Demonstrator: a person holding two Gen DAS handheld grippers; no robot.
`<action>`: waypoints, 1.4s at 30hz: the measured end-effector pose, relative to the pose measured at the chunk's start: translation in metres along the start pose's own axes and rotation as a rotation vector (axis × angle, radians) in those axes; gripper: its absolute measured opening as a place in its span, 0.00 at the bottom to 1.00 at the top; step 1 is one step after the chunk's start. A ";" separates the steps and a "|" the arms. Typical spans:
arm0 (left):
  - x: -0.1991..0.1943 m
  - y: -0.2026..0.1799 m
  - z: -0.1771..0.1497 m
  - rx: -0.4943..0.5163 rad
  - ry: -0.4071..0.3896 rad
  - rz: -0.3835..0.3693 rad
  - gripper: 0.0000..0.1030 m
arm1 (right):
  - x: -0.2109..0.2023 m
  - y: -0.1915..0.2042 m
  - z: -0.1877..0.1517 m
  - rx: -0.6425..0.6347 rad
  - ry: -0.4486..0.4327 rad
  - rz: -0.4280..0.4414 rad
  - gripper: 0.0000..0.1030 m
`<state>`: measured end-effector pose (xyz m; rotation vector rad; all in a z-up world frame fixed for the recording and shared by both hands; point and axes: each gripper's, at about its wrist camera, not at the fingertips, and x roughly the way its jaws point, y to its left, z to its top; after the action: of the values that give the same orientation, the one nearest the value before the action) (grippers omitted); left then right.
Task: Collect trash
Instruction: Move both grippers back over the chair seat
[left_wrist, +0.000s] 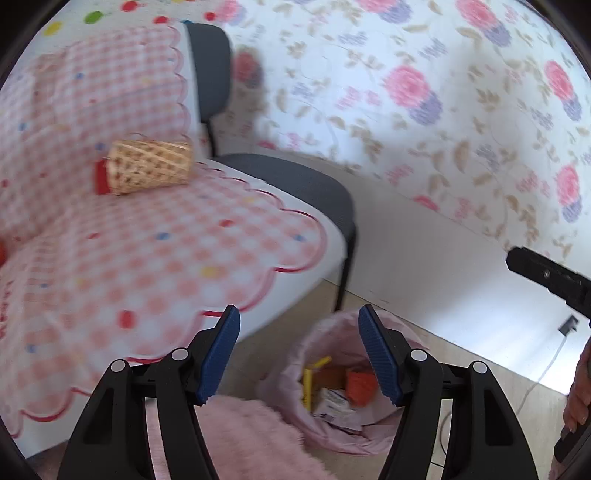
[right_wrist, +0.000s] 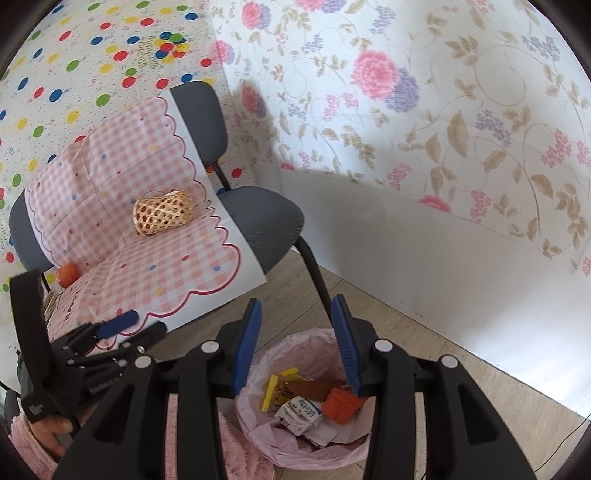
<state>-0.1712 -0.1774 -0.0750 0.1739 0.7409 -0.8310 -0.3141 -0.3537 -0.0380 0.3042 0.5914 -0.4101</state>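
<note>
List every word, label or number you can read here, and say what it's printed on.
None reads with certainty.
Small carton in the trash bin: dark print, too blurred.
Yellow wrapper: print too small.
Left gripper body: white lettering, too small.
Pink checked cloth, near edge: red letters, unreadable.

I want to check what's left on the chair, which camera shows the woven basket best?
The right wrist view: the woven basket is sharp there, lying on its side on the checked cloth. The left wrist view shows it blurred, with something red at its end.
</note>
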 end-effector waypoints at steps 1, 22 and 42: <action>-0.005 0.006 0.003 -0.015 -0.009 0.011 0.66 | 0.002 0.004 0.001 -0.004 0.002 0.009 0.38; -0.094 0.177 0.045 -0.294 -0.134 0.393 0.83 | 0.075 0.154 0.068 -0.271 0.042 0.211 0.47; 0.053 0.262 0.119 -0.286 0.035 0.434 0.83 | 0.292 0.200 0.163 -0.333 0.126 0.172 0.24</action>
<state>0.1048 -0.0819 -0.0574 0.0874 0.8087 -0.3058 0.0741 -0.3251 -0.0508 0.0602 0.7392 -0.1227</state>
